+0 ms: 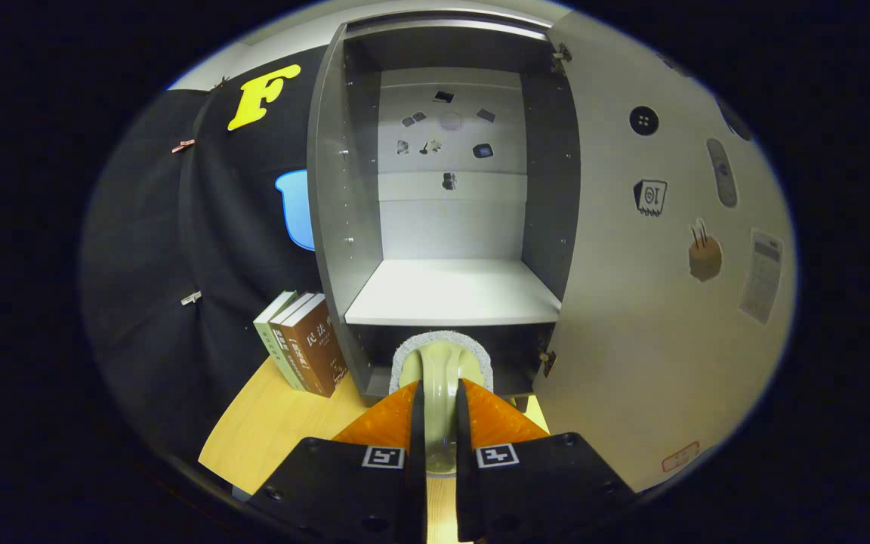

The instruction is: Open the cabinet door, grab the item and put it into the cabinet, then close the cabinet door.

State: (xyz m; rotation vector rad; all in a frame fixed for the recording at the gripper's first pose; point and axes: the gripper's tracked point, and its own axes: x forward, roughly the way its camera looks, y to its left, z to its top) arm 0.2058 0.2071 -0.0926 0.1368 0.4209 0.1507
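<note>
- While I look along the gripper (439, 423), I see its two fingers (415, 423) drawn in narrow and pressing from both sides on the pale olive handle of a scrubbing brush (441, 366).
- I can see the brush's handle running straight forward between the fingers, and its head, edged with a light grey fuzzy pad, stands just ahead of the fingertips.
- From where I sit, the brush head is held in front of the dark lower edge of the cabinet (329, 227), below its shelf (454, 291), not inside the compartment.
- I cannot tell whether the brush head touches the cabinet's front.
- I see the pale shelf bare, with grey side walls and a lighter back panel carrying several small dark marks higher up.
- I see the cabinet door (631, 317) swung wide open on the right of the fingers, its inner face turned toward me, with a few stickers on it.
- Beyond the fingers to the left, I see three books (303, 344) standing upright, just beside the cabinet's left wall.
- I see the light wooden counter (269, 438) under the books and the gripper.
</note>
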